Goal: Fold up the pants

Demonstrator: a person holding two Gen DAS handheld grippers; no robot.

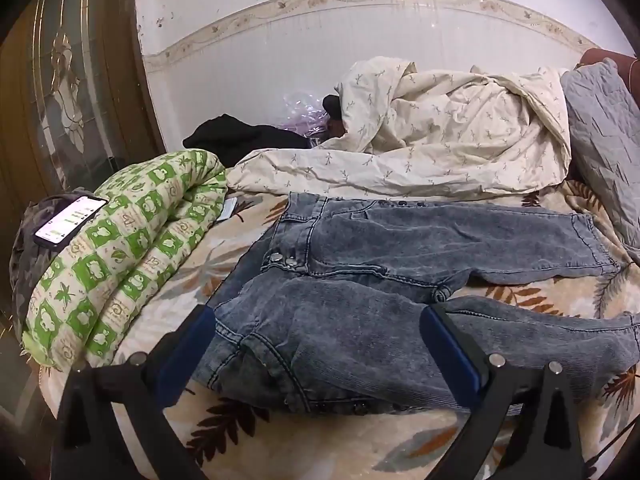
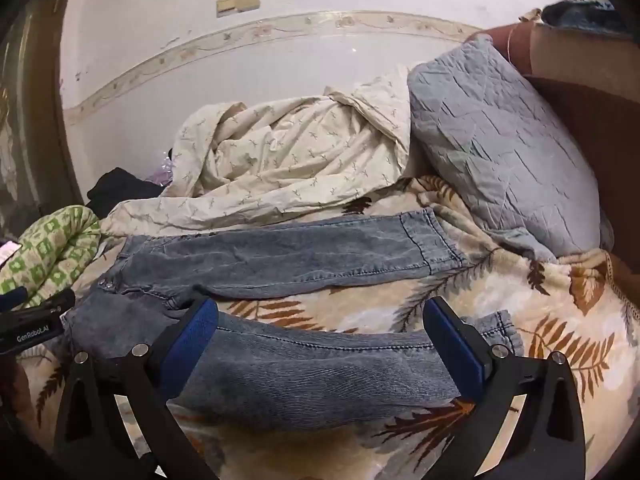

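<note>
Grey-blue jeans (image 1: 400,248) lie spread on a leaf-patterned blanket (image 1: 224,264), waistband to the left and legs running to the right. My left gripper (image 1: 320,320) hovers open over the waist and upper part of the near leg, its blue pads wide apart and holding nothing. In the right wrist view the same jeans (image 2: 304,256) show both legs, the far one flat and the near one rumpled. My right gripper (image 2: 320,316) stands open above the near leg, empty. The left gripper (image 2: 36,320) also shows at that view's left edge.
A rolled green-and-white quilt (image 1: 120,256) with a lit phone (image 1: 70,220) beside it lies at the left. A cream duvet (image 1: 440,136) is heaped behind the jeans, a grey quilted pillow (image 2: 500,148) at the right, black clothing (image 1: 240,140) by the wall.
</note>
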